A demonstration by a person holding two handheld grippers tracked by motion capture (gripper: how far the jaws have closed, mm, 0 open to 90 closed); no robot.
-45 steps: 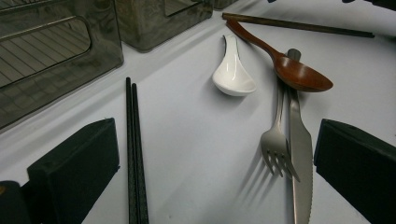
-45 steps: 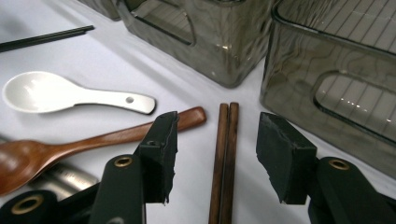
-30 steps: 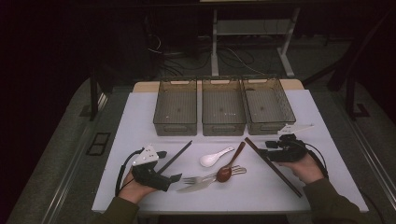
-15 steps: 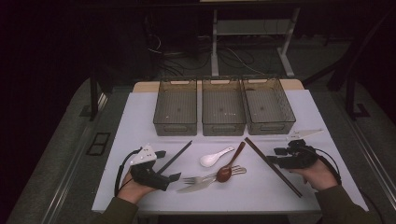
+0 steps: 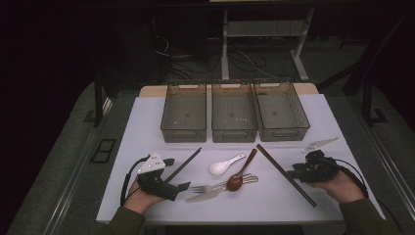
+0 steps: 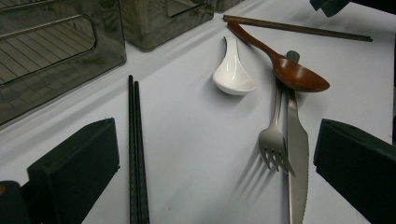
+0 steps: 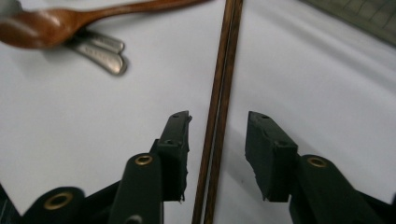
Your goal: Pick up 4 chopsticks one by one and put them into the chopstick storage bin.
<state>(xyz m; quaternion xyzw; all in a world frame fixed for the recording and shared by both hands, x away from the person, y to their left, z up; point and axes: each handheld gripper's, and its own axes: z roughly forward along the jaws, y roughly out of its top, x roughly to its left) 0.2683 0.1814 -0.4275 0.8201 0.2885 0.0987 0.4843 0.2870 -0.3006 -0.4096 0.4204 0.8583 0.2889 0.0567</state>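
Observation:
A pair of brown chopsticks point(image 5: 276, 165) lies slanted at the right of the white tabletop. My right gripper point(image 5: 294, 173) is open and low over them, one jaw on each side of the brown chopsticks point(image 7: 224, 70), not touching in the right gripper view point(image 7: 218, 135). At the left my left gripper point(image 5: 177, 173) rests open, its jaws wide apart point(image 6: 217, 163). Between those jaws lie black chopsticks point(image 6: 136, 149), a fork point(image 6: 274, 140) and a knife point(image 6: 297, 158). Beyond them are a white spoon point(image 6: 232, 74) and a wooden spoon point(image 6: 289, 70).
Three translucent grey bins point(image 5: 183, 133) point(image 5: 234, 133) point(image 5: 283, 132) stand side by side at the back of the table, all without contents. Cutlery is clustered mid-table: white spoon point(image 5: 222, 166), wooden spoon point(image 5: 240, 178), fork point(image 5: 210, 187). The floor around the table is dark.
My right gripper has slid to the right and slightly toward the near edge, ending with its jaws astride the brown chopsticks. The left gripper and the cutlery have stayed put.

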